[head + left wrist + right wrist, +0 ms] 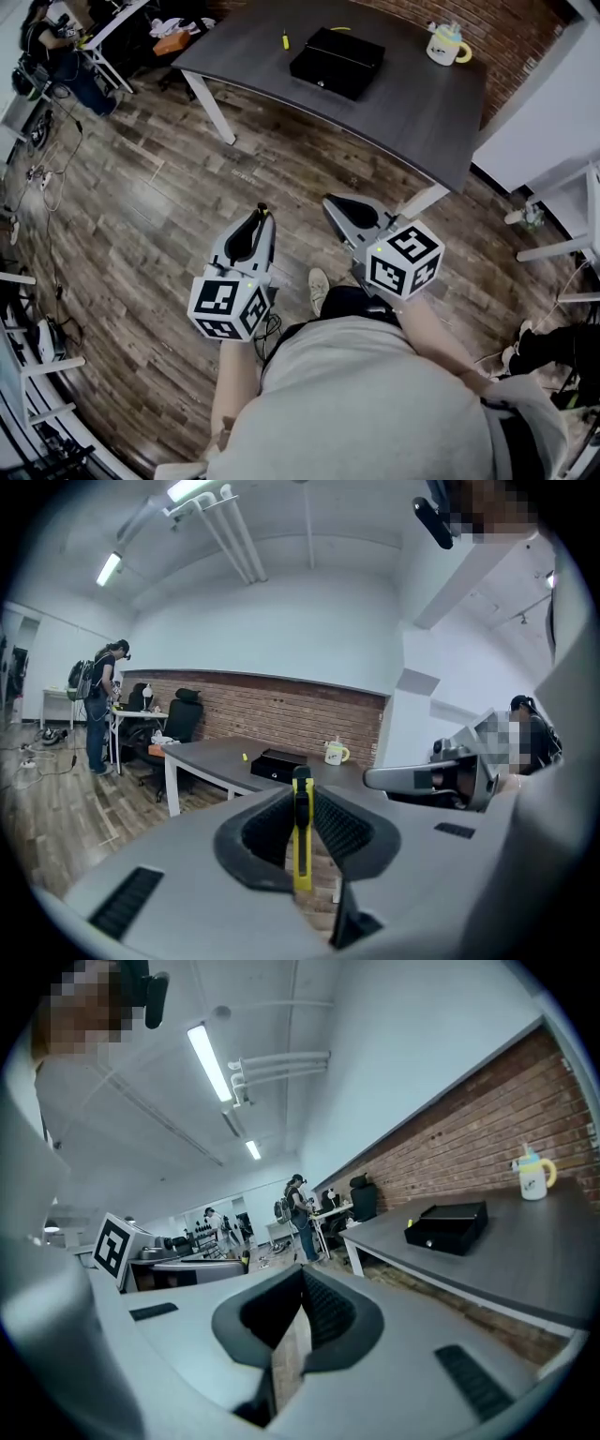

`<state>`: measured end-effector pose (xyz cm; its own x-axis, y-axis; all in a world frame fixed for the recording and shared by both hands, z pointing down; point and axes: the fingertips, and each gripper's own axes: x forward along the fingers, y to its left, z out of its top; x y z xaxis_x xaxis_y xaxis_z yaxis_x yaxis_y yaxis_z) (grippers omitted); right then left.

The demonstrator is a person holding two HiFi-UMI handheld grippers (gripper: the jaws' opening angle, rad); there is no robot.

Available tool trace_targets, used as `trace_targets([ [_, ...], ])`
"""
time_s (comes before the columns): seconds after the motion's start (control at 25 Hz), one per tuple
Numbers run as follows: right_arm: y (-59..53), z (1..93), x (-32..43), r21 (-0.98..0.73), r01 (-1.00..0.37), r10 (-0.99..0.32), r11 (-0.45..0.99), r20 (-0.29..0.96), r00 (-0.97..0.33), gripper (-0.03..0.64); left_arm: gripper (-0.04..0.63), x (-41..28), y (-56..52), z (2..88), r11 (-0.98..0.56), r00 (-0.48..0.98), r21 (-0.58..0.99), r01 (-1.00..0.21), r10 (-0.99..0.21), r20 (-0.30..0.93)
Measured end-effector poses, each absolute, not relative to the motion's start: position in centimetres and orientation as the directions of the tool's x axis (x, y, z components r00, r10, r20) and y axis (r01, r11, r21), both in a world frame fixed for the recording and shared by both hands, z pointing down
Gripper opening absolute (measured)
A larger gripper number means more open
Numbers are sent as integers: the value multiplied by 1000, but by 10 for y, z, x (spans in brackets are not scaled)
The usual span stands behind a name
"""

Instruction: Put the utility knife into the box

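Wooden floor planks (169,216) fill most of the head view, where the person stands well short of the dark table (412,103) at the far side. On that table lie the black box (337,62), a small yellow item (285,40) just left of it, and a mug (448,44) further right. Both tools are held low and near: the left gripper (261,214) and the right gripper (330,202).

From the left gripper view, the left gripper (302,789) has its pads pressed on a yellow utility knife (301,841), held upright on edge. The box (281,764) and mug (336,753) sit far ahead.

From the right gripper view, the right gripper (302,1274) has its jaws closed together, with nothing between them. The box (448,1225) lies to the right on the table, lid down.
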<state>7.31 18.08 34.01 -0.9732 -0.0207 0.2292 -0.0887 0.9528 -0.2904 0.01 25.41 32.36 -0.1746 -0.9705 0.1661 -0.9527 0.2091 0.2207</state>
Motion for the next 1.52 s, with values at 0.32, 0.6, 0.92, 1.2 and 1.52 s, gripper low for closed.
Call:
trace_targets([
  [0.32,117,340,29,-287,-101,-32,953,236,-971,6,77,-48,183,324,186,-151,210,-960,-973,173],
  [0.6,85,349,33,-293,-129,-49,947,267,-963,6,77,-54,145,332,170,-129,228,-959,-975,183],
  [0.92,49,360,25,-352,-153,-60,923,261,-964,6,77,-78,108,339,171,-124,210,-963,-968,219],
  [1.2,10,366,6,-370,-227,-131,901,268,-954,6,77,-113,58,344,120,-69,208,-971,-970,235],
  [1.52,-56,376,-31,-390,-365,-269,845,280,-922,6,77,-156,-25,356,-19,77,220,-975,-962,260],
])
